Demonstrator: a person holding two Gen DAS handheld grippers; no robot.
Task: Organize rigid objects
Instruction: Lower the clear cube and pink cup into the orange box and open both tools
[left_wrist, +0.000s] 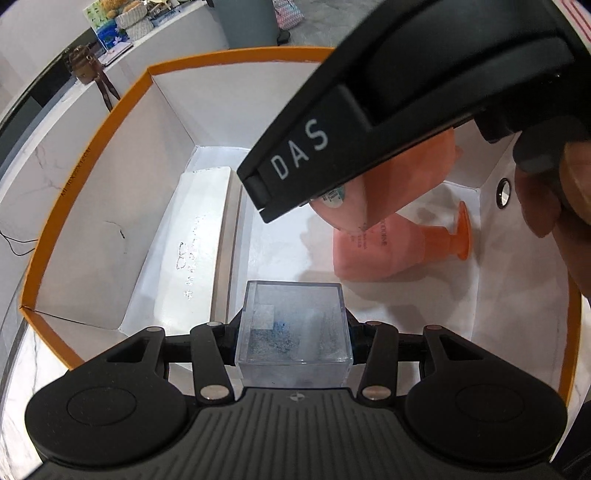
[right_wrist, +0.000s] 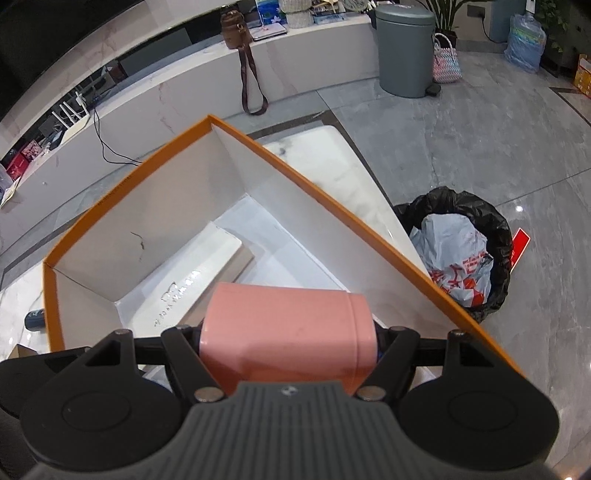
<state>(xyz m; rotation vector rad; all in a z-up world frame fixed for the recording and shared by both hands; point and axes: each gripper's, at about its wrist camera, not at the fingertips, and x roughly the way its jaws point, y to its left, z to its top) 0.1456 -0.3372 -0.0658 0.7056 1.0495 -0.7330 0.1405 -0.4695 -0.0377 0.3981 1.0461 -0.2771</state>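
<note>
Both grippers loaded over the orange-rimmed box (left_wrist: 92, 122). Left gripper (left_wrist: 293, 332) is clamped on a clear plastic cube (left_wrist: 293, 325), low over the near edge of the box interior; cube looks like hard acrylic, probably light, slick faces, likely scratches or cracks if dropped, so flat pads on two opposite faces is the right hold. Right gripper (right_wrist: 290, 343) is closed on a pink bottle (right_wrist: 284, 332), held on its side across the body, above the box; left view shows it hanging over the right part of the floor. Rigid smooth wall, round section, so it can roll in the jaws; mid-body grip looks sound. Already lying on the box floor: a second pink bottle (left_wrist: 373, 254) with an orange cap, near the right wall, and a flat white carton (left_wrist: 192, 240) along the left wall. Free floor sits between them. Box rests on a marble worktop (right_wrist: 325, 155). Set down, don't drop.
</note>
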